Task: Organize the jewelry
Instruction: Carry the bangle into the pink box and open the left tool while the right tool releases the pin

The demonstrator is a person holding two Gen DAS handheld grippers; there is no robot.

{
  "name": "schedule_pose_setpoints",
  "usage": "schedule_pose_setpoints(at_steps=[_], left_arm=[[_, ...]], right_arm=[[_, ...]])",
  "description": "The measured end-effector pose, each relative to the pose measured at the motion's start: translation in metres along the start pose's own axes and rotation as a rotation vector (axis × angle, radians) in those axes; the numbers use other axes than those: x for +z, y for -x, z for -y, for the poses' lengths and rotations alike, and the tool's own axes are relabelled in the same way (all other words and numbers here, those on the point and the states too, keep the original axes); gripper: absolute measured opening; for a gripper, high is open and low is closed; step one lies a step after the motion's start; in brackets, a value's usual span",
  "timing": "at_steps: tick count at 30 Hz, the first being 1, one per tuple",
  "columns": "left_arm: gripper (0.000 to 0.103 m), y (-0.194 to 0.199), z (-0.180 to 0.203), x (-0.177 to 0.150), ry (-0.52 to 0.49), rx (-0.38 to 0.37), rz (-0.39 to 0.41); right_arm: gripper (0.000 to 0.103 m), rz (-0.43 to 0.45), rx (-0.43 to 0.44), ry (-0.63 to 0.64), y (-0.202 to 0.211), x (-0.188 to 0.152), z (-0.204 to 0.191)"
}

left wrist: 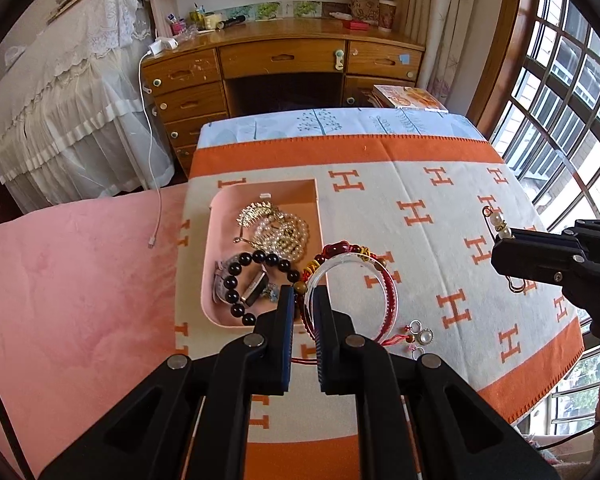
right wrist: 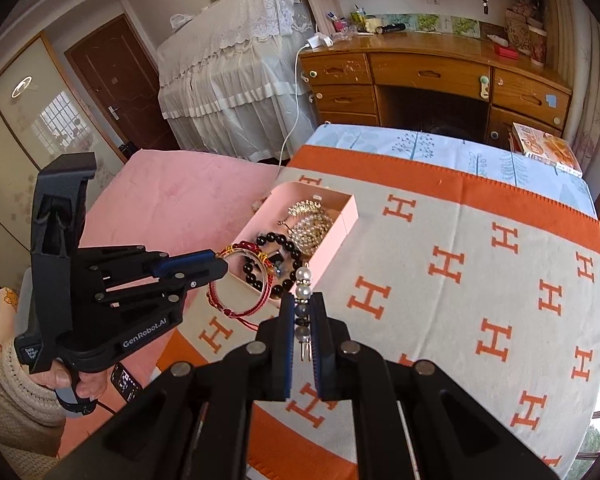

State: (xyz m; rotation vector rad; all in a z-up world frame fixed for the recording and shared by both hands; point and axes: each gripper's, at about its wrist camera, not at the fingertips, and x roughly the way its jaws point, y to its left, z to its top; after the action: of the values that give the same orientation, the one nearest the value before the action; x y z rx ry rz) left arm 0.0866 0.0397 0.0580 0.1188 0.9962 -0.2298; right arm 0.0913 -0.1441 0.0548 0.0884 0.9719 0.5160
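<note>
A pink box (left wrist: 220, 216) on the orange-and-cream blanket holds a gold comb (left wrist: 258, 212), pearl strands and a black bead bracelet (left wrist: 240, 276). My left gripper (left wrist: 303, 300) is shut on a clear bangle with a red cord bracelet (left wrist: 352, 280), held over the box's right rim; it also shows in the right wrist view (right wrist: 244, 284). My right gripper (right wrist: 303, 312) is shut on a pearl pin (right wrist: 303, 284), held above the blanket near the box (right wrist: 340, 220). The pin also shows in the left wrist view (left wrist: 498, 222).
A small silver charm (left wrist: 420, 336) on the red cord hangs over the blanket. A pink cover (left wrist: 80, 280) lies to the left with a white charging cable (left wrist: 156, 200). A wooden desk (left wrist: 284, 56) stands behind. A window (left wrist: 572, 120) is to the right.
</note>
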Motion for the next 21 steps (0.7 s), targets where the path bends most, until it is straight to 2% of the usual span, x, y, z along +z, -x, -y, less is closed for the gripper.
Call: schedule_pose_setpoints(at_steps=[8, 12, 21], left_arm=[[0.007, 0.022, -0.031, 0.032, 0.058, 0.043, 0.086], [0.007, 0.021, -0.047, 0.046, 0.091, 0.051, 0.108], [0.007, -0.041, -0.07, 0.058, 0.132, 0.059, 0.054]], right_arm=[[0.007, 0.04, 0.06, -0.023, -0.007, 0.035, -0.015], [0.007, 0.048, 0.077, -0.041, -0.023, 0.051, -0.016], [0.007, -0.009, 0.081, -0.127, -0.087, 0.073, 0.001]])
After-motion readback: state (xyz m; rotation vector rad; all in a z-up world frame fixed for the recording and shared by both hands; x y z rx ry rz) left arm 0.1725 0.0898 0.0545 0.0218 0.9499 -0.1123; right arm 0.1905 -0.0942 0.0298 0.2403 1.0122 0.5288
